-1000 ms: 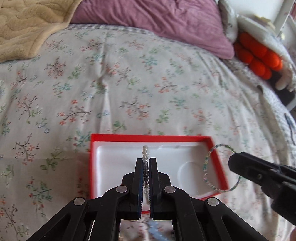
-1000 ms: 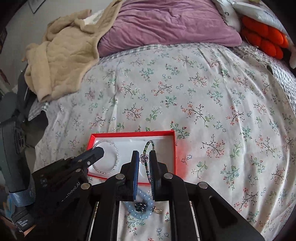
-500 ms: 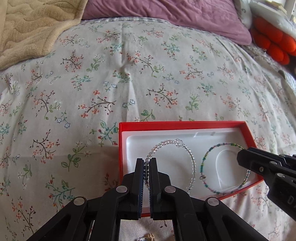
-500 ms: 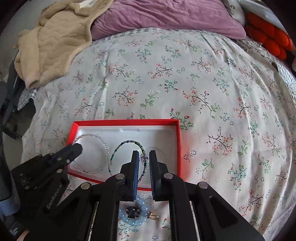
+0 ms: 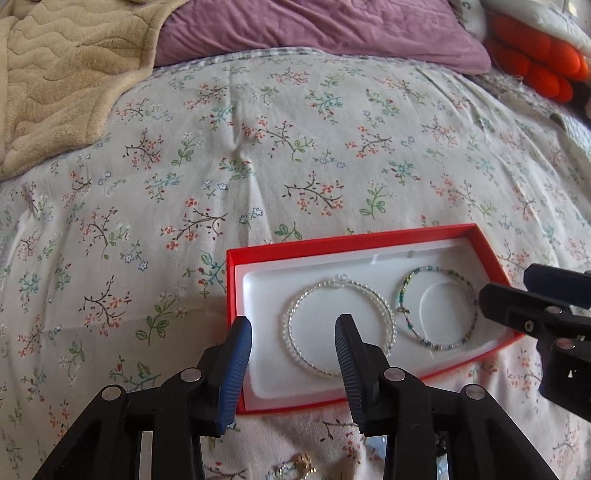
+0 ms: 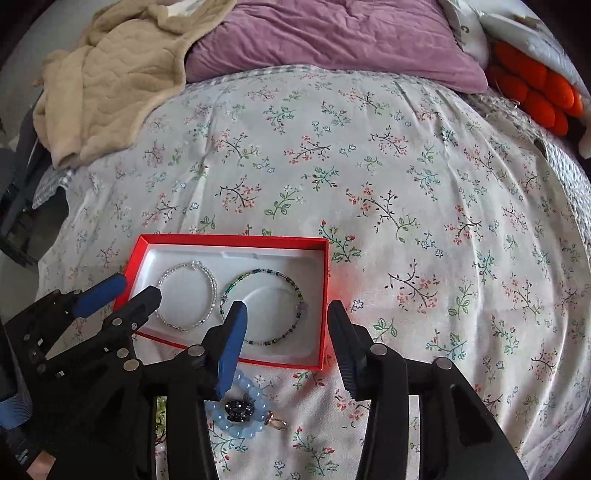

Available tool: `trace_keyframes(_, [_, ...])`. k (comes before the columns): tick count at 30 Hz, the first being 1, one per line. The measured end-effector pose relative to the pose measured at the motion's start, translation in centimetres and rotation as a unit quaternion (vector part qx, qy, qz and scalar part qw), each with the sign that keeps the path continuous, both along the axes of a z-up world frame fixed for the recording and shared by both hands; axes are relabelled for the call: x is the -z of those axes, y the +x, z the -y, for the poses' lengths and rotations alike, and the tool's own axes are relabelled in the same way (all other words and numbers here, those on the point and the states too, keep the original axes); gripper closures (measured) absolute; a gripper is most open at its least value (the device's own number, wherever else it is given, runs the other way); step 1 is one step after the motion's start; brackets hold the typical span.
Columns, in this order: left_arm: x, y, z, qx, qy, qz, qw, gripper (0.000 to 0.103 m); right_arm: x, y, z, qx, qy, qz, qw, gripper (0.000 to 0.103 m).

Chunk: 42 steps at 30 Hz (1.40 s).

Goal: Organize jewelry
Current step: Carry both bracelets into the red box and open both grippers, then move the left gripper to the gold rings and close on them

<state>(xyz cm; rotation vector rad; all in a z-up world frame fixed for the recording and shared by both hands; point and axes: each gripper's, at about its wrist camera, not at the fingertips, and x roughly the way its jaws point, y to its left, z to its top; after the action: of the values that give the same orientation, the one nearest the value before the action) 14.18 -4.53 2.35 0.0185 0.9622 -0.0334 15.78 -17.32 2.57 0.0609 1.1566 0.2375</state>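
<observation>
left wrist view
left claw (image 5: 293, 332): fingers spread wide, nothing between them, tips over the near-left part of the box
red box (image 5: 347, 240): lidless, white insert, lying on the floral bedspread (image 5: 258, 155)
clear bead bracelet (image 5: 341, 328): flat in the left half of the insert, partly behind the right finger
green bead bracelet (image 5: 437, 306): flat in the right half, just beside the clear one; contact between them not resolvable
right claw (image 5: 517, 295): enters from the right edge, tips at the box's right rim, fingers apart
beige blanket (image 5: 62, 70): top left
purple pillow (image 5: 325, 29): top centre

right wrist view
right claw (image 6: 286, 325): fingers wide apart, empty, over the box's near-right corner
red box (image 6: 236, 240): both bracelets inside, clear (image 6: 188, 295) left, green (image 6: 264, 306) right
left claw (image 6: 125, 295): at the box's left end, fingers apart
blue bead bracelet (image 6: 240, 410): on the bedspread, just outside the box's near rim, dark item in its middle
small ring (image 6: 279, 422): touching or just beside the blue beads
</observation>
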Motion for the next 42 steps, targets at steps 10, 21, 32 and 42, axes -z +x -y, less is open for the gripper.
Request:
trace_keyframes(10, [0.0, -2.5, -0.5, 0.007, -0.003, -0.042, 0.9991, 0.027, 0.9, -2.4, 2.0, 0.008, -0.044, -0.042, 0.998, 0.054])
trace_keyframes(21, [3.0, -4.5, -2.0, 0.010, -0.003, -0.128, 0.9917, 0.018, 2.5, -4.7, 1.9, -0.017, -0.045, -0.095, 0.994, 0.041])
trace_keyframes(32, [3.8, -6.7, -3.4, 0.019, -0.071, -0.166, 0.9833, 0.018, 3.5, -5.8, 2.2, -0.014, -0.039, -0.128, 0.991, 0.039])
trace_keyframes(42, [3.9, -8.3, -2.6, 0.059, -0.091, -0.178, 0.9781, 0.036, 3.8, -5.8, 2.5, -0.013, -0.046, -0.133, 0.990, 0.039])
